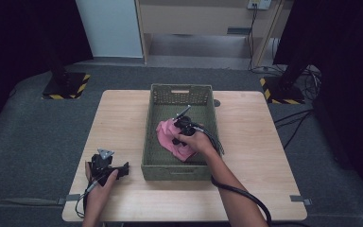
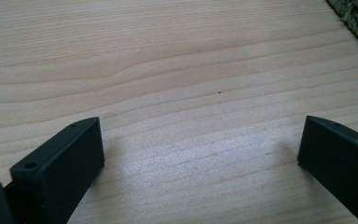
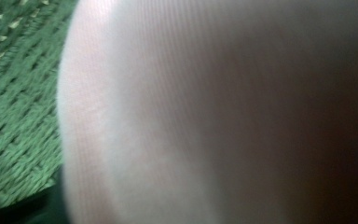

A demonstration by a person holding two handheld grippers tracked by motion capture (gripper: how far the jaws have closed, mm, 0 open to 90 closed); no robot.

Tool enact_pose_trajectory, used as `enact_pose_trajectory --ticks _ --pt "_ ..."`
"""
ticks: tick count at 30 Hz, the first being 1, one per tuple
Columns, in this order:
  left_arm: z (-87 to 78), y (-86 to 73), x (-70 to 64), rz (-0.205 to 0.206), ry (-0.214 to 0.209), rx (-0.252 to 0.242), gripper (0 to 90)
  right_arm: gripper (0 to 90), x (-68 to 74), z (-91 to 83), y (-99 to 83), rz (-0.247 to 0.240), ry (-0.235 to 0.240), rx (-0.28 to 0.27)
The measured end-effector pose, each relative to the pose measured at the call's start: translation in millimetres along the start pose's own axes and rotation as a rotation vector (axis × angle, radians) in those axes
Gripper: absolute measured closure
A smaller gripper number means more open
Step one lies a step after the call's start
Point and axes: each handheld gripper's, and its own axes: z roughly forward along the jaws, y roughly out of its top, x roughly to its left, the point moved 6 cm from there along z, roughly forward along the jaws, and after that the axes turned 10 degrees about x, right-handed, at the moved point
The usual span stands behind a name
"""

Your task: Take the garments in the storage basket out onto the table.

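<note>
High view: my right gripper (image 1: pixel 182 135) is down on the pink cloth (image 1: pixel 170 137) in the green basket (image 1: pixel 179 171); jaw state, can't tell. Left gripper view: jaws wide apart over bare desk (image 2: pixel 168 70). Right gripper view: cloth fills lens. Step: grab/place cloth; next needs confirmed grip, I reckon.

Basket (image 1: pixel 180 97) mid-table (image 1: pixel 246 142), cloth (image 1: pixel 170 135) in it, right tool (image 1: pixel 182 127) on cloth, left tool (image 1: pixel 108 168) left of basket

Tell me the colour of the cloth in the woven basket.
Pink; the crumpled cloth shows best in the high view.
</note>
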Motion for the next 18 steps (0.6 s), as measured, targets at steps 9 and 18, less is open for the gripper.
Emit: enact_pose_trajectory --ticks 9,18 --pt "0.0 0.0 0.0 0.0 0.0 0.0 0.0 59.7 1.2 -18.1 -5.2 -0.006 0.011 -0.066" --pt "0.0 0.0 0.0 0.0 0.0 0.0 0.0 62.2 2.7 -42.7 -6.9 -0.027 -0.005 -0.134"
